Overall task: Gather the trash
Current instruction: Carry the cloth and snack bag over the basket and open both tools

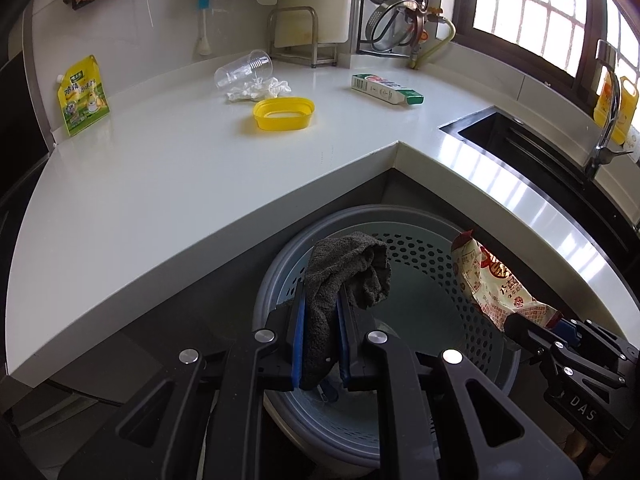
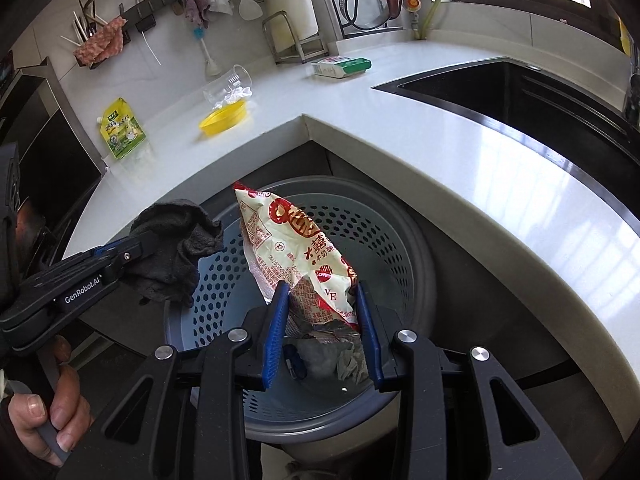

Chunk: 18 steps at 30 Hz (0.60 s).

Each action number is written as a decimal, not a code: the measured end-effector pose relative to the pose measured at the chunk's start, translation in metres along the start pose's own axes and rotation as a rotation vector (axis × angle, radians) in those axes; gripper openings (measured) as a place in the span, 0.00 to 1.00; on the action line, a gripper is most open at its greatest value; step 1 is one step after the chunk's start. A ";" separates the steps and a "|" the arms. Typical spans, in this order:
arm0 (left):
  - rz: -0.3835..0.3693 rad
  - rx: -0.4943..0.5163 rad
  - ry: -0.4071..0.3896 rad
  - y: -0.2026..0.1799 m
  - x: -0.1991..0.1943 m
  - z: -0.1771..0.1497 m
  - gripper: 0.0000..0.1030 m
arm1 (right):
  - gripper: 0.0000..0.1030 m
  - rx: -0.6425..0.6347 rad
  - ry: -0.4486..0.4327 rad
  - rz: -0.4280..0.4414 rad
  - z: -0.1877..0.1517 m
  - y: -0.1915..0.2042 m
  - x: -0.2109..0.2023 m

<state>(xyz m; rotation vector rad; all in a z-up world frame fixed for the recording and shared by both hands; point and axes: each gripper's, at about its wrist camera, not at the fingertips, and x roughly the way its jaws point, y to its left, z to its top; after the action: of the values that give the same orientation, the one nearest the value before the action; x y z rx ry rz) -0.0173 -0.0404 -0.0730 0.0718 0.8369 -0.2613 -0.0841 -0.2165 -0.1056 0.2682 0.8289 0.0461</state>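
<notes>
My left gripper (image 1: pixel 322 296) is shut on a dark grey rag (image 1: pixel 344 272), which hangs over the perforated grey bin (image 1: pixel 404 248) below the counter corner. My right gripper (image 2: pixel 323 294) is shut on a white and red snack bag (image 2: pixel 296 248), held above the same bin (image 2: pixel 360 220). The right wrist view also shows the rag (image 2: pixel 176 252) in the left gripper (image 2: pixel 124 252), and the left wrist view shows the snack bag (image 1: pixel 496 280) at right. Some crumpled scraps lie at the bin's bottom (image 2: pixel 340 356).
On the white counter (image 1: pixel 180 176) lie a yellow oval lid (image 1: pixel 284 113), a tipped clear cup (image 1: pixel 242 70) with crumpled tissue (image 1: pixel 260 90), a green and white carton (image 1: pixel 386 89) and a yellow pouch (image 1: pixel 82 94). The sink (image 1: pixel 504 140) and faucet (image 1: pixel 608 108) are at right. A hand (image 2: pixel 44 412) grips the left handle.
</notes>
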 end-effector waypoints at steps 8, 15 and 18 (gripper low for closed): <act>0.006 0.012 0.020 -0.002 0.006 -0.003 0.14 | 0.32 -0.003 0.015 -0.014 0.000 -0.001 0.005; -0.008 0.022 0.045 -0.004 0.014 -0.007 0.14 | 0.33 -0.022 0.024 -0.033 -0.001 0.002 0.011; -0.010 0.020 0.053 -0.002 0.017 -0.008 0.14 | 0.33 -0.021 0.035 -0.033 -0.002 0.002 0.013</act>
<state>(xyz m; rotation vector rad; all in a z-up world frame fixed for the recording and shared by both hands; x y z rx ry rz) -0.0133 -0.0442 -0.0909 0.0935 0.8877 -0.2780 -0.0770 -0.2124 -0.1161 0.2344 0.8667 0.0289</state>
